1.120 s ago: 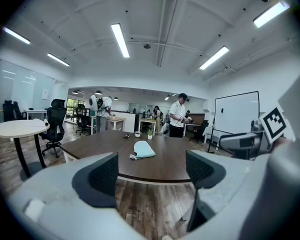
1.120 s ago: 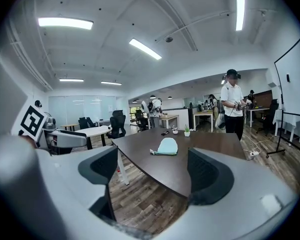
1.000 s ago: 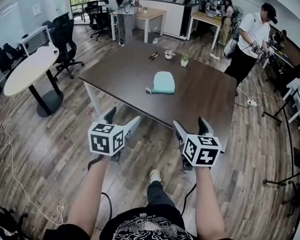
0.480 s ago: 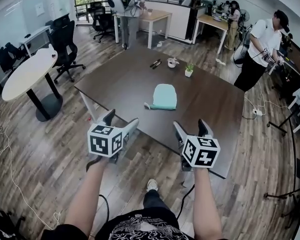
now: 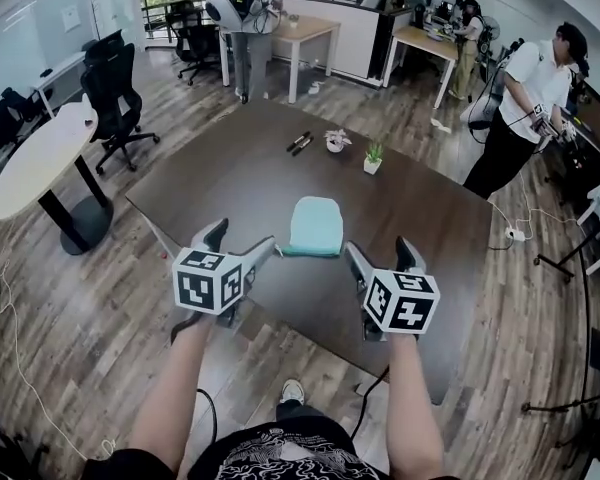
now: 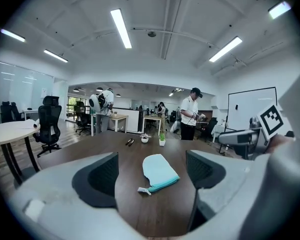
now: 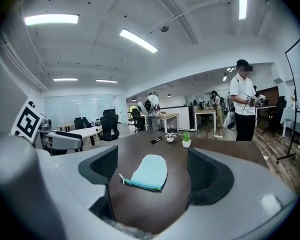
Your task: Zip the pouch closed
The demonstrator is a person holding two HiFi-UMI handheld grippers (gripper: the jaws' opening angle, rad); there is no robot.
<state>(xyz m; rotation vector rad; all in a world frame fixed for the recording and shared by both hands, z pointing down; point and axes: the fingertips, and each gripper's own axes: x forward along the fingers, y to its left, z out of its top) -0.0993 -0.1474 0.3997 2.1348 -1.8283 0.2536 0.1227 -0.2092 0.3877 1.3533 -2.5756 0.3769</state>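
Light-blue zip pouch lies flat on the dark table; left gripper and right gripper hover near it, jaws apart, empty.

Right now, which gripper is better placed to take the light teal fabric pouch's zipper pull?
Probably left. The white pull juts from the left end of the light teal fabric pouch, nearest the open left gripper; the open right gripper sits farther off.

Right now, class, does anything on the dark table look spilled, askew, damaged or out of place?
Nothing stands out. The pouch lies flat on the table, the two small pots stand upright beyond it beside two pens, and nothing is spilled. Both the left gripper and the right gripper are open and empty.
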